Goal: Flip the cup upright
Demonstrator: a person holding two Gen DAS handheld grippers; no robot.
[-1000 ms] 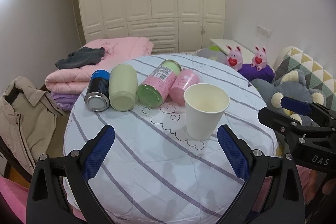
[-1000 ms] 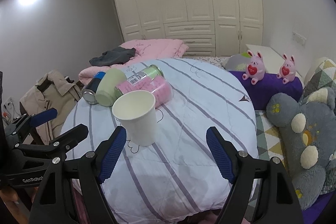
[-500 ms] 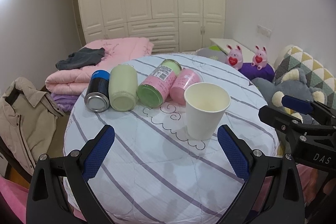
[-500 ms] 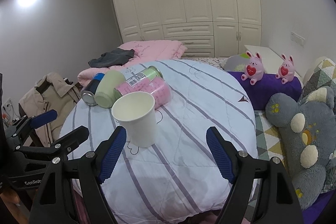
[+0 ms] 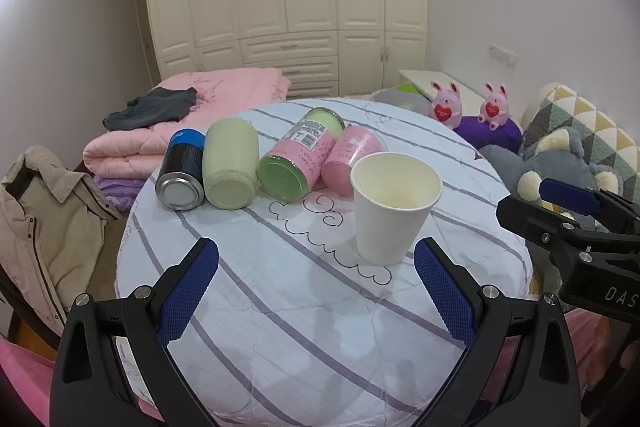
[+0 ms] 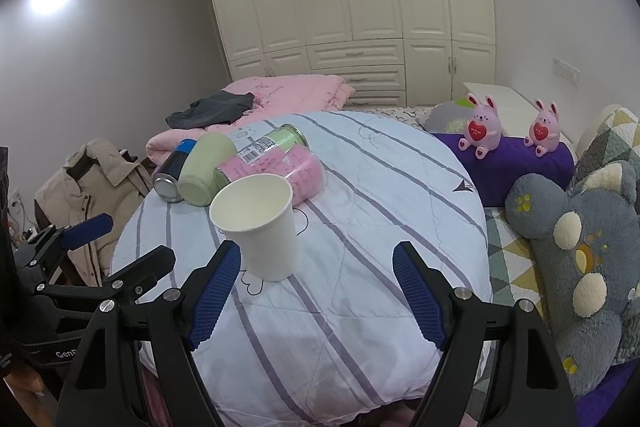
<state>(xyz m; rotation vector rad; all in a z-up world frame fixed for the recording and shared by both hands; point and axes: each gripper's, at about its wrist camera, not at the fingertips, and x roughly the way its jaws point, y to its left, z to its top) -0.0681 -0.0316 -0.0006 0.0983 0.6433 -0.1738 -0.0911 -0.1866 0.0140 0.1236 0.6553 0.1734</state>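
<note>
A white paper cup stands upright, mouth up, on a round table covered with a striped white cloth; it also shows in the right wrist view. My left gripper is open and empty, in front of the cup and apart from it. My right gripper is open and empty, with the cup just beyond its left finger. Each gripper appears at the edge of the other's view.
Behind the cup lie a blue can, a pale green jar, a pink-and-green labelled jar and a pink container. Folded pink bedding, a beige jacket and plush toys surround the table.
Almost nothing has changed. The cup stays upright and both grippers stay open, with only slight camera drift.
</note>
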